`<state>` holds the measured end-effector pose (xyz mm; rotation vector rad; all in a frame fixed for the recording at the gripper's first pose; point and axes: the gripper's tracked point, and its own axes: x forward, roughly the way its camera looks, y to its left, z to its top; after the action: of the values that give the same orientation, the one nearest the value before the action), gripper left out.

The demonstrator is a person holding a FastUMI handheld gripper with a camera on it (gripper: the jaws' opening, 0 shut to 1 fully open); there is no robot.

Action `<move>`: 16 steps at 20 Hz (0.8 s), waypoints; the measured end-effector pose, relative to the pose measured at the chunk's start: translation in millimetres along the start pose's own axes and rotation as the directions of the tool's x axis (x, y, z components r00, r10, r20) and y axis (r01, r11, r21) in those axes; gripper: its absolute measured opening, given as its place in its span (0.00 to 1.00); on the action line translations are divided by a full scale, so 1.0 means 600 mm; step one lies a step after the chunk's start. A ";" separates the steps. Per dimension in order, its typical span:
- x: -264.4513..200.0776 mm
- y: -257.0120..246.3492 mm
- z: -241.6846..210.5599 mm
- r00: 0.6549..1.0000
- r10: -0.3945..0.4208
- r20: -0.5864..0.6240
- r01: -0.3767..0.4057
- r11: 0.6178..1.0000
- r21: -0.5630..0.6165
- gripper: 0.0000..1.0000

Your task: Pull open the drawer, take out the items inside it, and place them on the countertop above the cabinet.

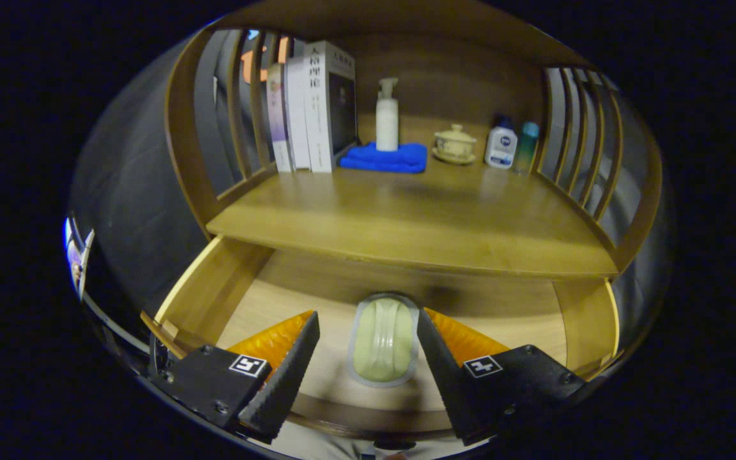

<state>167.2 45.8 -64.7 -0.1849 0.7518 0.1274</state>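
Observation:
The wooden drawer (209,289) stands pulled out below the countertop (406,220) of the cabinet. Inside it, on the drawer floor, lies a pale green oval item in a clear wrapper (383,348). My gripper (367,315) is open and reaches down into the drawer, one finger on each side of the item. The right finger (435,358) is at the wrapper's edge, while a gap stays between the left finger (291,367) and the item. No other loose item is visible on the drawer floor.
At the back of the countertop stand several books (317,108), a white pump bottle (386,118) on a folded blue cloth (384,158), a lidded tea cup (455,144), a white bottle (501,147) and a green bottle (525,148). Slatted wooden sides (582,153) flank the countertop.

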 end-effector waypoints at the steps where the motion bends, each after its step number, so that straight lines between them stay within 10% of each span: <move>1: 0.008 0.002 -0.008 0.999 0.008 -0.050 -0.008 1.000 0.005 0.97; 9: 0.049 -0.009 -0.051 0.971 0.009 -0.239 -0.008 1.000 0.007 0.90; 16: 0.062 -0.024 -0.041 0.973 0.006 -0.232 0.001 1.000 0.030 0.49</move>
<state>180.6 28.7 -106.3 -0.1718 0.9865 0.0973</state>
